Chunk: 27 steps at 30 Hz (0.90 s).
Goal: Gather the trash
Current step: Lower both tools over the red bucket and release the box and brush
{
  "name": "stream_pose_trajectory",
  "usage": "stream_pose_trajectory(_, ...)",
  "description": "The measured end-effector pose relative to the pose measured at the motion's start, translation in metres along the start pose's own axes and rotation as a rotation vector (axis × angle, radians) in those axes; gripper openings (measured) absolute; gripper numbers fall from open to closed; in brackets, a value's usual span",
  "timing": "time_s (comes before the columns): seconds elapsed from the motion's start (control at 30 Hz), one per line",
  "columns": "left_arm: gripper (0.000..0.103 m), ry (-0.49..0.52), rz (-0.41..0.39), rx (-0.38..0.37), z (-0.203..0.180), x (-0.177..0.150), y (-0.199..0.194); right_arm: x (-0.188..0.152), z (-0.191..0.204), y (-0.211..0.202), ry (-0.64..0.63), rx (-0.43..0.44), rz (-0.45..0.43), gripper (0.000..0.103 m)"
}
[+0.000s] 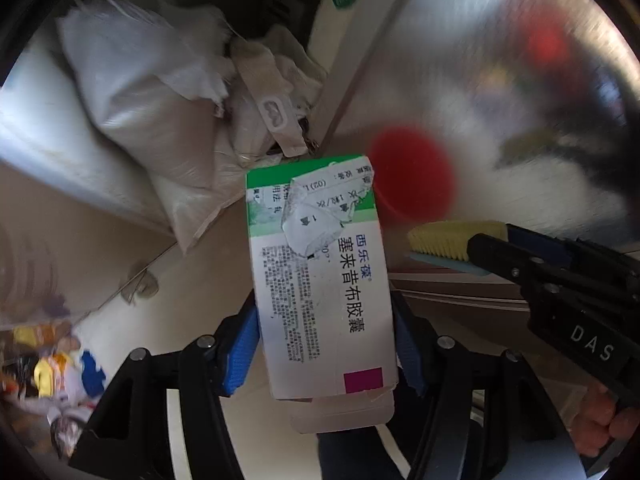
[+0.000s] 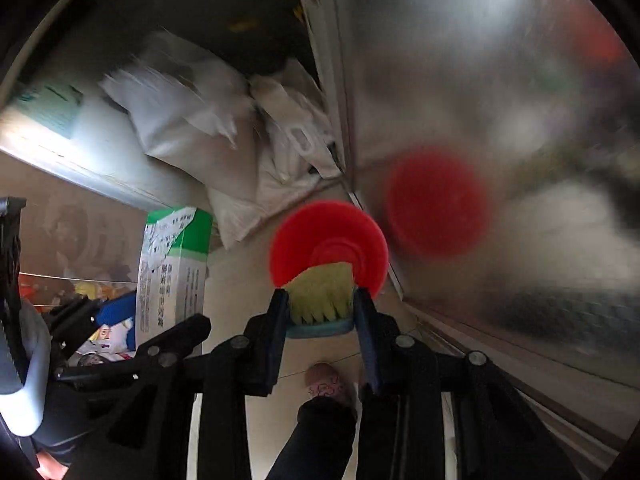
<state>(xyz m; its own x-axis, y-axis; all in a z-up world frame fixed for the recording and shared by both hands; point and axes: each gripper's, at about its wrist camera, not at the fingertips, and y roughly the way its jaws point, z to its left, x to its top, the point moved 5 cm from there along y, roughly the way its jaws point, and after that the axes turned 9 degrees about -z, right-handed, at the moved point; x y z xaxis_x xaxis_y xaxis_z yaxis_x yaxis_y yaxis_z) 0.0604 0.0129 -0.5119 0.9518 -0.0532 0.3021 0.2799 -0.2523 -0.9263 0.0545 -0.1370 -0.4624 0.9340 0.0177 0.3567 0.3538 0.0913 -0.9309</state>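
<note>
Two loads carried: left gripper [image 1: 324, 344] clamped on medicine box [image 1: 320, 272], right gripper [image 2: 322, 316] clamped on yellow brush [image 2: 320, 292]; keep both grips firm and level until over bin.

two grippers show — the left gripper [image 1: 324, 344] closed on one medicine box [image 1: 320, 276], the right gripper [image 2: 322, 312] closed on one yellow-bristled brush [image 2: 320, 294]. one red disc [image 2: 328, 236] sits just past the brush, with one blurred red reflection [image 2: 436, 200] of it in the single metal panel [image 2: 500, 80]. about two white sacks [image 1: 144, 80] lean in the corner — their edges blur together — and one slippered foot [image 2: 326, 384] stands on the floor.
</note>
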Motion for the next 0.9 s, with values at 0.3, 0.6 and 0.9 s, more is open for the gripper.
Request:
stream_pose_trajectory(0.3, 0.059, 0.069, 0.074, -0.035, -0.001, -0.007, 0.099, -0.020, -0.034, 0.080, 0.045, -0.054, 0.047, 0.031)
stream_pose_trajectory(0.6, 0.059, 0.064, 0.073, -0.041, 0.002, -0.001, 0.123, -0.020, -0.045, 0.094, 0.074, -0.058, 0.072, 0.031)
stream_pose_trajectory(0.9, 0.065, 0.058, 0.068, -0.031, 0.013, 0.000, 0.113, -0.017, -0.040, 0.088, 0.042, -0.049, 0.055, 0.031)
